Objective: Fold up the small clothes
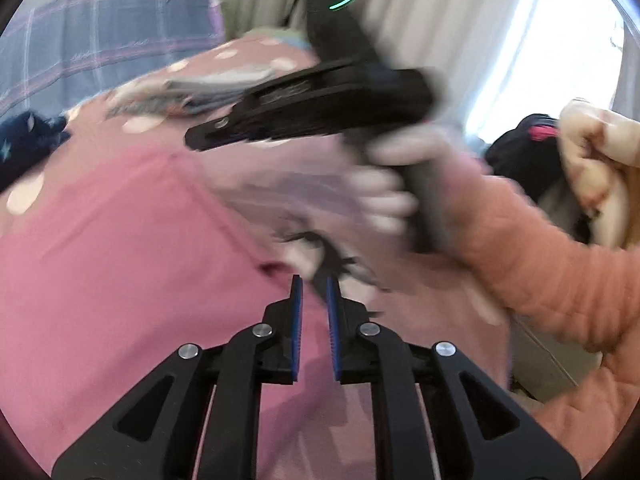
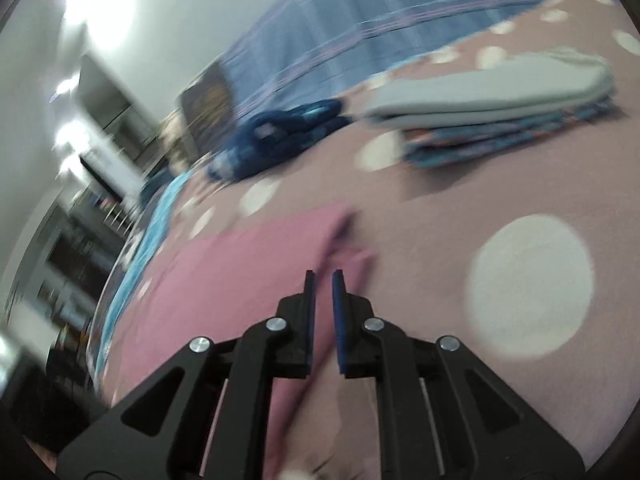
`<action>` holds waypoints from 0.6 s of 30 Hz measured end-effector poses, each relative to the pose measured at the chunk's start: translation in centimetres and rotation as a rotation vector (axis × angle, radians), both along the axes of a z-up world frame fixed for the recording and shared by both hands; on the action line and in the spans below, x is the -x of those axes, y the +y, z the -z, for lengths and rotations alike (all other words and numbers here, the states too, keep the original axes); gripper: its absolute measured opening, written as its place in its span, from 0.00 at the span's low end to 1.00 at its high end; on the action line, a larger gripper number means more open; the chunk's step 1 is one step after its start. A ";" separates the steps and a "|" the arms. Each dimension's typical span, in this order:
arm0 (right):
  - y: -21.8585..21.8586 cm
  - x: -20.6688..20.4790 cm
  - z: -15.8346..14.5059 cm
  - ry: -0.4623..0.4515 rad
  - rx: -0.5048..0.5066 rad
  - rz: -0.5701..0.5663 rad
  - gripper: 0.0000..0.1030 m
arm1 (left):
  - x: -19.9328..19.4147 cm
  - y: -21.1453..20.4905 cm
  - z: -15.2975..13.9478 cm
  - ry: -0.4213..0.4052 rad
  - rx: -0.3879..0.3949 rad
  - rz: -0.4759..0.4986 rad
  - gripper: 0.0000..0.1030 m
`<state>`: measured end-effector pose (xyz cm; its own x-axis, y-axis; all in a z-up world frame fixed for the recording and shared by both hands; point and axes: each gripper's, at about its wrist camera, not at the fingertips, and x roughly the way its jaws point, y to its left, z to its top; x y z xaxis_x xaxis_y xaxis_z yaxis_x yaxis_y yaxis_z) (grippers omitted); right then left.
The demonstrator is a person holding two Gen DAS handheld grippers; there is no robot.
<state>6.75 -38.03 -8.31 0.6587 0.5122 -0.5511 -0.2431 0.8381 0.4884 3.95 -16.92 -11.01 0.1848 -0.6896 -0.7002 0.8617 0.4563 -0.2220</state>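
- Pink cloth, the small garment (image 1: pixel 120 260), lies spread on the bed cover (image 1: pixel 24 196), which is dusty pink with big white dots.
- The left claw (image 1: pixel 315 286) sits low over the pink garment. Its blue pads stand a little apart, in a narrow gap. Something dark and blurry is right at the tips, and I cannot tell if it is pinched.
- The right claw (image 2: pixel 323 280) is over an edge of the pink garment (image 2: pixel 240 264). Its pads are also a narrow gap apart. A fold of pink cloth runs up between them, but the blur hides whether they grip it.
- In the left view, the right claw (image 1: pixel 208 136) shows from the side as a black smear, so its tips are hard to read there.
- The person's hand (image 1: pixel 384 196) holds its handle, with an orange sleeve (image 1: pixel 540 264) that the picture edge cuts off.
- A folded stack (image 2: pixel 492 116), grey on top and patterned blue below, rests further back on the bed, well apart from the pink garment.
- A dark blue cloth (image 2: pixel 276 136) lies crumpled near the bed's edge.
- A blue checked blanket (image 2: pixel 360 28) sits behind, smeared by motion.
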 end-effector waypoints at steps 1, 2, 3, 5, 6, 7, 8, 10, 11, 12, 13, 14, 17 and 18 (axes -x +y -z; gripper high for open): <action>0.6 0.4 -0.2 -0.001 -0.008 -0.040 0.10 | -0.5 -0.6 1.5 0.063 -0.035 0.021 0.11; 1.5 0.7 -0.3 0.000 -0.019 -0.093 0.10 | -0.4 -1.2 2.6 0.088 -0.061 0.036 0.11; 2.2 0.8 -0.2 0.004 -0.012 -0.118 0.10 | 0.1 -1.6 3.4 0.061 -0.075 0.042 0.14; 3.8 0.4 1.1 0.055 0.106 -0.111 0.12 | 0.9 -1.5 2.6 0.033 -0.057 0.058 0.22; 4.5 0.0 1.9 0.085 0.201 -0.077 0.11 | 1.1 -1.3 2.4 0.036 -0.050 0.055 0.24; 4.9 -0.1 3.1 0.086 0.300 -0.053 0.07 | 1.5 -1.1 2.2 0.040 -0.047 0.050 0.24; 4.9 0.1 3.1 0.063 0.292 -0.047 0.07 | 2.0 -0.6 2.0 0.025 -0.054 0.036 0.26; 4.5 0.9 1.9 0.062 0.264 -0.008 0.09 | 3.1 0.7 1.4 -0.003 -0.045 0.009 0.36; 4.4 1.4 1.2 0.047 0.269 0.011 0.14 | 3.7 2.6 0.8 -0.010 -0.006 -0.019 0.36; 4.5 2.1 0.2 0.015 0.290 0.026 0.14 | 3.8 3.9 0.4 -0.006 0.019 -0.044 0.36; 4.6 2.7 -0.5 -0.008 0.310 0.032 0.15 | 3.9 6.3 -0.2 0.006 0.061 -0.105 0.36; 4.8 3.5 -1.5 -0.032 0.334 0.040 0.16 | 3.6 8.3 -0.5 0.017 0.093 -0.164 0.38; 5.8 4.6 -3.0 -0.054 0.348 0.032 0.22 | 3.0 14.8 -1.6 0.008 0.143 -0.367 0.39; 6.4 4.8 -3.5 -0.061 0.354 0.026 0.24 | 2.9 17.3 -1.8 0.002 0.155 -0.438 0.39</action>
